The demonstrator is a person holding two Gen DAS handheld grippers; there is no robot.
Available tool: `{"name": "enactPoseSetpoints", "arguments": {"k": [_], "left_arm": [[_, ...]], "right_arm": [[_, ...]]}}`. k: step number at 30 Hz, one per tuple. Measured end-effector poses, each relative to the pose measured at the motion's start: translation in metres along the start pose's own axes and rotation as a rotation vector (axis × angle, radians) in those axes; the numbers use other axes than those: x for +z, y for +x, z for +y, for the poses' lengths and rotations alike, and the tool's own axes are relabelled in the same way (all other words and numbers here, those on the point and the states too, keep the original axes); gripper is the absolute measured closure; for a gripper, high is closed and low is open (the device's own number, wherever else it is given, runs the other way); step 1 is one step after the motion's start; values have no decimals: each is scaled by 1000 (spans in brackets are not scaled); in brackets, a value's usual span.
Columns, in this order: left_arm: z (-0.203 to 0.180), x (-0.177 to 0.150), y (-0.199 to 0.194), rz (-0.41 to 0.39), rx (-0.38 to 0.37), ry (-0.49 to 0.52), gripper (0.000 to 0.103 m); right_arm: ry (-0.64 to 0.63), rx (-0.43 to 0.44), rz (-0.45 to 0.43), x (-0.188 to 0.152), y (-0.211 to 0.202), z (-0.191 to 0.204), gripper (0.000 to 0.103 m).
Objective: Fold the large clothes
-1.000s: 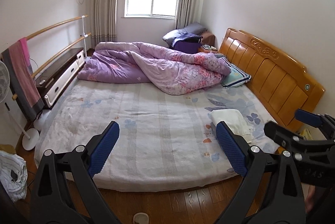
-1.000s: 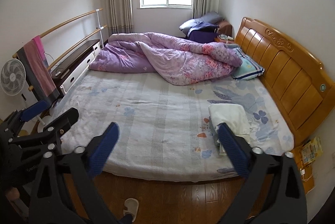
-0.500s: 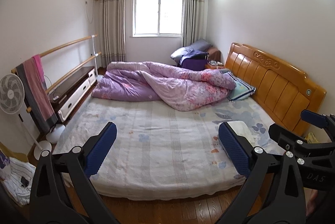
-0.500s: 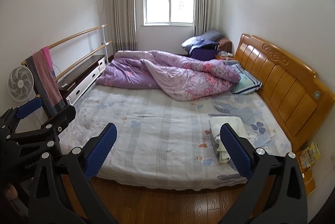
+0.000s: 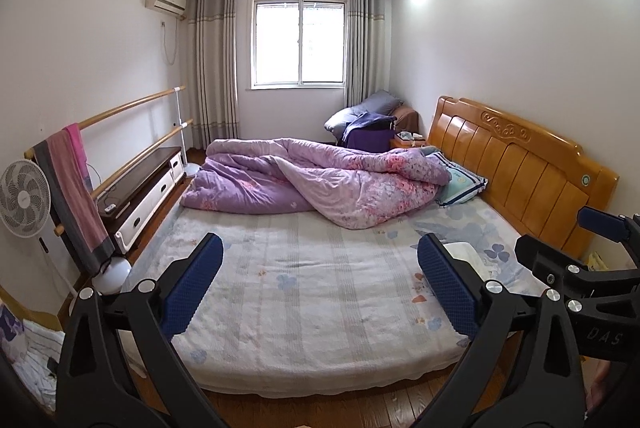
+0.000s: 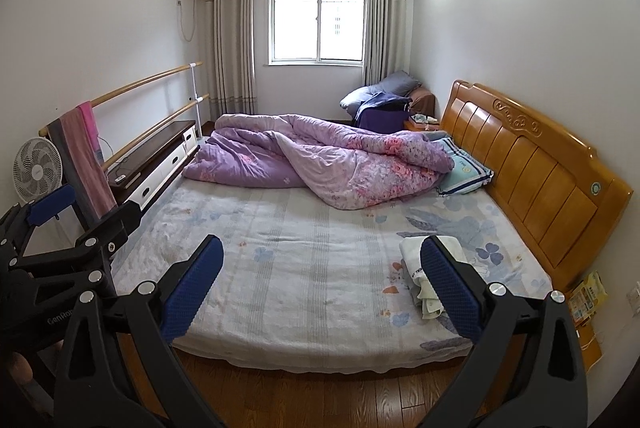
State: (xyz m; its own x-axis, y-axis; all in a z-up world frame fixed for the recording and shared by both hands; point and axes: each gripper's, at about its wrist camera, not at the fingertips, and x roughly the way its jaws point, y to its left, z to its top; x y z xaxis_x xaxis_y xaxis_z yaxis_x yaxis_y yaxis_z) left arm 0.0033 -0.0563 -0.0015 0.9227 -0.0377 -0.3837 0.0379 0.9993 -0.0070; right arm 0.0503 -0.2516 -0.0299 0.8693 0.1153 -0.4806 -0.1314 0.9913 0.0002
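I see the folded white cloth [image 6: 414,258] on the bed [image 6: 304,268] near the headboard [image 6: 532,168], long axis toward the foot edge. My left gripper [image 5: 320,284] and right gripper [image 6: 320,284] are spread wide, holding nothing.

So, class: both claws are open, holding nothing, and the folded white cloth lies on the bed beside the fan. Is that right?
Not quite. The cloth lies on the bed at the headboard side; the fan stands on the floor opposite. The right wrist view shows it. Both the left claw and right claw are open, holding nothing.
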Motion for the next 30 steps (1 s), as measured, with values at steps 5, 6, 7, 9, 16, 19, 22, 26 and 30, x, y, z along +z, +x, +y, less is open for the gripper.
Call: {"name": "enactPoseSetpoints", "arguments": {"k": [5,6,7,9,16,19,22,26,30], "left_arm": [[6,6,-9,-24,-7,-5,5],[6,7,-11,-30,-7,-3,5],[7,8,-12,-34,-7,-1,5],[6,10,-14,-43,-4,3,5],[1,14,-14,-58,1,3,5],[-1,16,-13,-65,5,8,5],[-4,15,-13,-63,1,2,5],[-7,16,-11,-63,1,2,5],[-9,16,-11,-61,2,1,5]], "right_arm": [[-4,-7,-26,4,-8,5,8],[-6,-8,-30,4,-9,6,8],[-6,-7,-32,4,-9,6,8],[-6,-7,-37,5,-9,2,8],[-31,-18,-41,7,-8,5,8],[-34,-21,-44,7,-8,6,8],[-33,-21,-45,7,-8,3,8],[-31,-17,-45,7,-6,0,8],[-28,-18,-41,7,-7,-1,8]]}}
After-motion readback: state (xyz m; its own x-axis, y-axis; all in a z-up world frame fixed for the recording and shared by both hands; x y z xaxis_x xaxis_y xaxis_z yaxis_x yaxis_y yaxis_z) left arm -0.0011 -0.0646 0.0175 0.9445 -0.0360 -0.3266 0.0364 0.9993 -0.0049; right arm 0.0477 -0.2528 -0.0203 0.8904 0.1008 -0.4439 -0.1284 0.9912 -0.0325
